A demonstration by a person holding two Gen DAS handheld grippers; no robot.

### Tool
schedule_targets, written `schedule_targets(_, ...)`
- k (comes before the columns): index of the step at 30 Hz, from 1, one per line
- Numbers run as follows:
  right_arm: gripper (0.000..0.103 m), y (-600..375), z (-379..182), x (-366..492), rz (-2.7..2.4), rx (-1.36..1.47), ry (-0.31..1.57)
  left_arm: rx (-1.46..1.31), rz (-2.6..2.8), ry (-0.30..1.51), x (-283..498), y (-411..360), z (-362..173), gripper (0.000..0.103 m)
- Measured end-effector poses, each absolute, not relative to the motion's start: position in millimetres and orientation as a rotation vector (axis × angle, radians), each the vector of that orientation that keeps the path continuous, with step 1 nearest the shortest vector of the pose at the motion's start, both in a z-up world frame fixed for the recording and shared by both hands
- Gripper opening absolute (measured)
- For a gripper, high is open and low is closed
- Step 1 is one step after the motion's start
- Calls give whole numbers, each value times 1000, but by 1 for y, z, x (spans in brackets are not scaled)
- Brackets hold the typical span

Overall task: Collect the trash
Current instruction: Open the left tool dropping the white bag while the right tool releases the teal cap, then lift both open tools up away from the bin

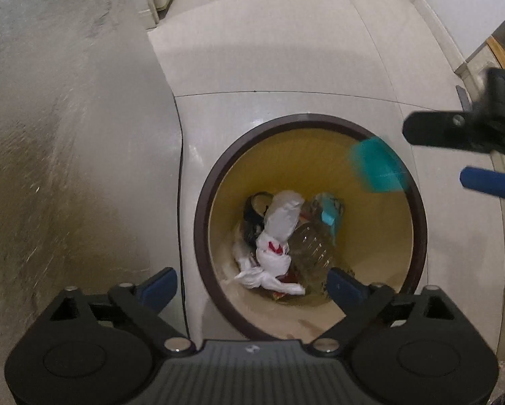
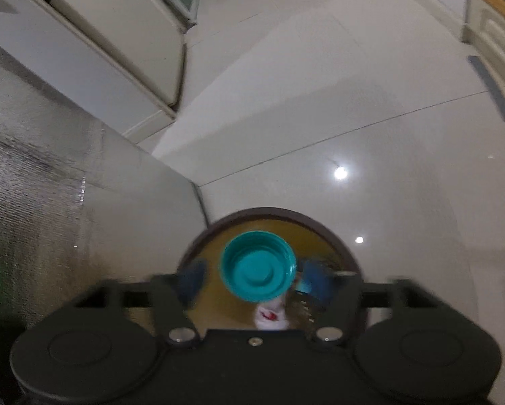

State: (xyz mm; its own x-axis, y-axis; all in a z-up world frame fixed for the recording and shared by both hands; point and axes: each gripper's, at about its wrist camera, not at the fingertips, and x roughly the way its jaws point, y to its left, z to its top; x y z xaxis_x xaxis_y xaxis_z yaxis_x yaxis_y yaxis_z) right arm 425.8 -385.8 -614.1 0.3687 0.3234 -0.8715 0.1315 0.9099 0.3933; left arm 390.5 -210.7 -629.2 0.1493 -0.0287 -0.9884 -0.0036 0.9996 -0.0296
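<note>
One round teal lid (image 2: 258, 266), hollow side showing, blurred above the bin (image 2: 346, 253).

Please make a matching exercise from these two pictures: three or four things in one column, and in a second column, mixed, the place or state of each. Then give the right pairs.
Things:
1. round bin with dark brown rim
2. teal round plastic cap
3. crumpled white tissue
4. clear ribbed plastic bottle

Places or states:
A. in the air between open fingers, above the bin
B. standing on the pale tiled floor
C. lying at the bin's bottom, see-through
D. lying at the bin's bottom, with a red mark

Pairs: 1-B, 2-A, 3-D, 4-C
</note>
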Motion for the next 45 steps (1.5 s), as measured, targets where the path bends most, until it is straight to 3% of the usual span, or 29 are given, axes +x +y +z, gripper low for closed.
schedule_targets(7, 90, -381, -611, 415, 140, 378, 1228, -40, -37, 1414, 379, -204, -615, 103)
schedule_targets(14, 103, -390, -607, 400, 102, 343, 1268, -14, -91, 1393, 379, -211, -601, 103)
schedule_targets(26, 103, -393, -568, 393, 101, 261, 1257, 7, -58, 1385, 381, -199, -559, 103)
schedule_targets(34, 103, -389, -513, 384, 70, 214, 1246, 34, -56, 1378, 370, -196, -490, 103)
schedule_targets(45, 103, -383, -385, 355, 62, 191, 1191, 27, -56, 1257, 342, -181, -358, 103)
